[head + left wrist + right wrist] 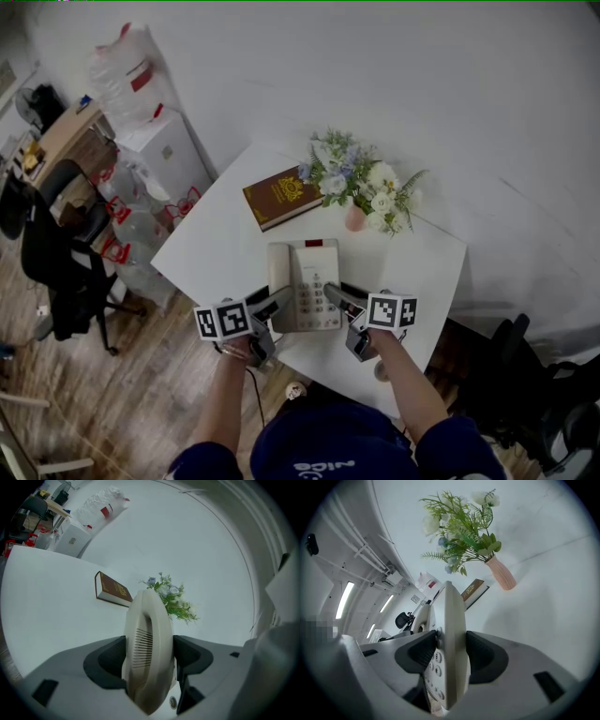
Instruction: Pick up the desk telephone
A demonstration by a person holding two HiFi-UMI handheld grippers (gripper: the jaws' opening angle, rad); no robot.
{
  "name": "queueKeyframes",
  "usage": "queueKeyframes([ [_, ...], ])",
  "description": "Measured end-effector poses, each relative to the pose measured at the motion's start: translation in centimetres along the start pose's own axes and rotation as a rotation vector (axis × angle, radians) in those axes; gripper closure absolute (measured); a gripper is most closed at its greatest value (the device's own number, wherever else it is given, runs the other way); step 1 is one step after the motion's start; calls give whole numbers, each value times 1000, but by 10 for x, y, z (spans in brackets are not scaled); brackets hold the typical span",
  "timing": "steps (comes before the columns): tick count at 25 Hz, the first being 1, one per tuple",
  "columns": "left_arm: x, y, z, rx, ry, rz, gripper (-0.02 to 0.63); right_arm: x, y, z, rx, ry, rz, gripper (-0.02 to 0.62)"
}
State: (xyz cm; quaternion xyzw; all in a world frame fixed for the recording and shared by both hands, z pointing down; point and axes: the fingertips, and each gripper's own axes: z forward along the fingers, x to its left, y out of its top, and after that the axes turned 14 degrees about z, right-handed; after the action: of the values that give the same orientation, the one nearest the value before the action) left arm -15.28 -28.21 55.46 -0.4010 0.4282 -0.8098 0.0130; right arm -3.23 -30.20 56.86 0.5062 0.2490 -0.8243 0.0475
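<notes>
The left gripper (277, 301) clamps the handset side and the right gripper (334, 293) the keypad side of the desk telephone (305, 279) — keypad up, by the tabletop's (214, 246) near edge, its long axis running away from that edge, top end toward the book (281, 197) and flowers (362, 186).

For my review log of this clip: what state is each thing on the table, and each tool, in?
Desk telephone: handset in place on it, clamped from both sides.
Left tool: shut on the desk telephone, handset side.
Right tool: shut on the desk telephone, keypad side.
Book: closed, lying flat.
Pink vase: upright, holding flowers.
</notes>
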Motion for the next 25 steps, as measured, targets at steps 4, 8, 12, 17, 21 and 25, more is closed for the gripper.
queueKeyframes([
  [4, -15, 12, -7, -36, -4, 24, 278, 15, 5, -11, -41, 33, -12, 376],
  [8, -29, 24, -14, -81, -9, 43, 278, 32, 11, -21, -74, 72, -24, 376],
  [12, -39, 34, -25, -115, -9, 45, 278, 51, 16, -30, -99, 104, -46, 379],
  [17, -55, 41, -36, -164, -32, 36, 279, 72, 17, -41, -121, 127, -89, 382],
  [21, -66, 48, -49, -192, -12, 60, 279, 90, 20, -52, -147, 155, -126, 382],
  [25, -82, 58, -61, -230, -12, 97, 279, 108, 21, -63, -171, 193, -148, 382],
])
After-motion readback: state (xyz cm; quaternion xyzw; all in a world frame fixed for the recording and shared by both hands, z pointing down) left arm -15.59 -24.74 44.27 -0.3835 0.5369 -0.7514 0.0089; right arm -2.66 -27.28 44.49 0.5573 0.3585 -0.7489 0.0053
